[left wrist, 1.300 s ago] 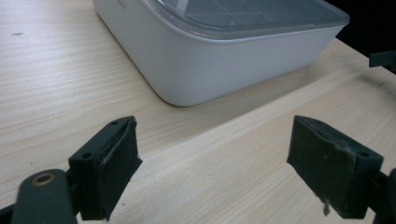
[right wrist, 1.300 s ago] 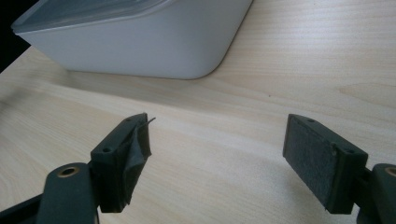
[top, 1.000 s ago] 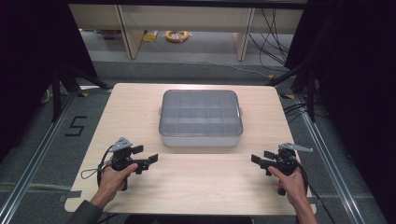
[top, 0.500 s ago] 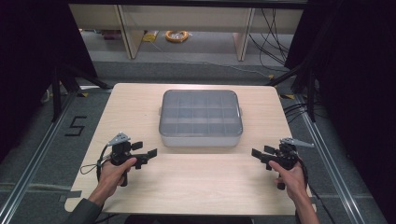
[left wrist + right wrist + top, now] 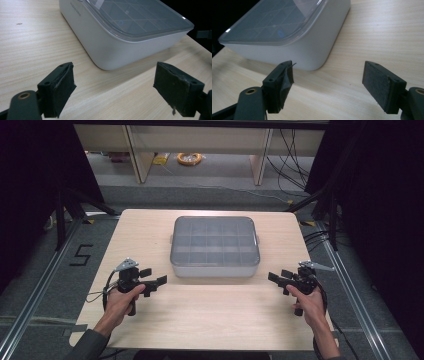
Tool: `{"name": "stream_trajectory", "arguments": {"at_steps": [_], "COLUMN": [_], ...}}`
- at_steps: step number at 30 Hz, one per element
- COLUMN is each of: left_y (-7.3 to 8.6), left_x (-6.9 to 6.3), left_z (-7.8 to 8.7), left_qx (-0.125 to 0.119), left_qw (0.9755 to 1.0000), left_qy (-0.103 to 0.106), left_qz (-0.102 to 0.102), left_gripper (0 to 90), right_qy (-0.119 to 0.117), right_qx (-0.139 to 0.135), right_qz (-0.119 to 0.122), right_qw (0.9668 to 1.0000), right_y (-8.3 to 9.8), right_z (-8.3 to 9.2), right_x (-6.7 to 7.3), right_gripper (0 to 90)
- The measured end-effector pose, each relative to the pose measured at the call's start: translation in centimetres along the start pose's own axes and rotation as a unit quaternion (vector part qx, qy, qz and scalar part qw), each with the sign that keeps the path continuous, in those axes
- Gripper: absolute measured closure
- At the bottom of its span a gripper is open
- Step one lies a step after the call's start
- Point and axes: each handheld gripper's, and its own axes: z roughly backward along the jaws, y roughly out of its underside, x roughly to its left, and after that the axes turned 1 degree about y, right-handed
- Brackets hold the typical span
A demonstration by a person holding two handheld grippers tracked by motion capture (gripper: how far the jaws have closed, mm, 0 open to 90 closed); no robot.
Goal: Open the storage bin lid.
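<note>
Bare wooden table (image 5: pixel 210 315) lies between and just ahead of both sets of pads, with nothing standing between them and the white compartment box (image 5: pixel 215 247) under its clear lid (image 5: pixel 215 240). The left gripper (image 5: pixel 152 280) is wide open and holds nothing, its fingers (image 5: pixel 60 88) pointing at the box's near left corner; the right gripper (image 5: pixel 280 276) is equally wide and holds nothing, its fingers (image 5: pixel 280 85) facing the near right corner. Both hands hold the grippers low and roughly level over the table, aimed inward, the box midway beyond them.
</note>
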Motion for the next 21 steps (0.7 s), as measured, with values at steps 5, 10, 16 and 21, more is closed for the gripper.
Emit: {"name": "stream_trajectory", "arguments": {"at_steps": [5,10,16,21], "left_y": [-0.6,-1.4,-2.5,-3.4], "left_x": [0.3,0.9,1.8,2.4], "left_z": [-0.3,-0.8,-1.6,-2.1], "left_qx": [0.001,-0.002,-0.012,-0.011], "left_qw": [1.0,0.9999,0.9994,0.999], "left_qy": [-0.006,-0.012,-0.014,-0.02], "left_qz": [0.003,0.011,0.027,0.038], "left_gripper": [15.9,16.0,16.4,20.8], "right_qy": [0.012,0.004,-0.008,-0.011], "right_qx": [-0.001,-0.006,-0.025,-0.026], "right_qz": [0.008,-0.002,-0.02,-0.021], "right_qw": [0.9999,1.0,0.9995,0.9994], "right_y": [-0.7,-1.3,-2.5,-3.9], "right_z": [-0.3,-0.6,-1.2,-1.9], "right_x": [0.0,0.3,0.1,-0.8], "right_gripper": [25.7,26.1,26.2,27.9]}}
